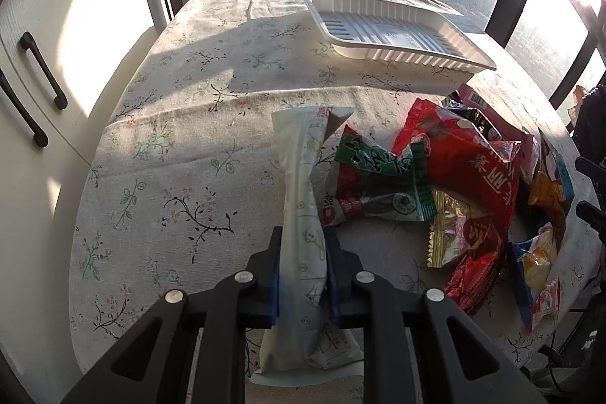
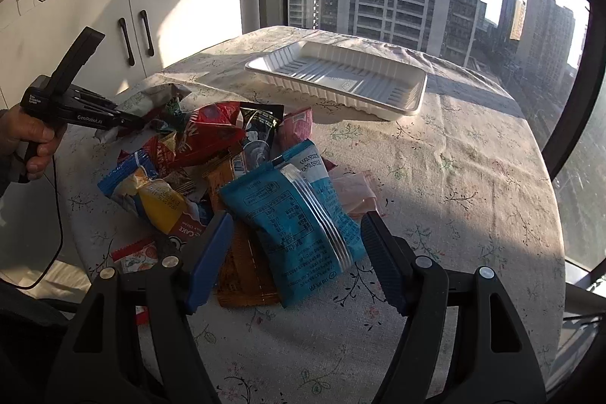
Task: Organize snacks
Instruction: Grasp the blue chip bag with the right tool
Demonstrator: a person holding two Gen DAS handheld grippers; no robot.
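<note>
In the left wrist view my left gripper [image 1: 303, 252] is shut on a long pale snack packet [image 1: 303, 177], pinched between its blue pads and lifted off the cloth. The right wrist view shows that gripper [image 2: 130, 120] in a person's hand [image 2: 32, 135], at the left edge of the snack pile [image 2: 212, 139]. My right gripper [image 2: 297, 237] stands open around a blue packet [image 2: 291, 214] that lies on top of the pile's near side. Its pads are close to the packet's edges. An empty white ribbed tray [image 1: 416, 61] [image 2: 333, 97] sits beyond the pile.
A round table with a floral cloth [image 1: 189, 139] [image 2: 454, 195] carries everything. More packets, red, green and gold [image 1: 435, 177], lie heaped at the right. White cabinets with black handles [image 1: 38, 82] [image 2: 128, 40] stand left. Windows run behind. A black cable [image 2: 58, 214] hangs from the hand.
</note>
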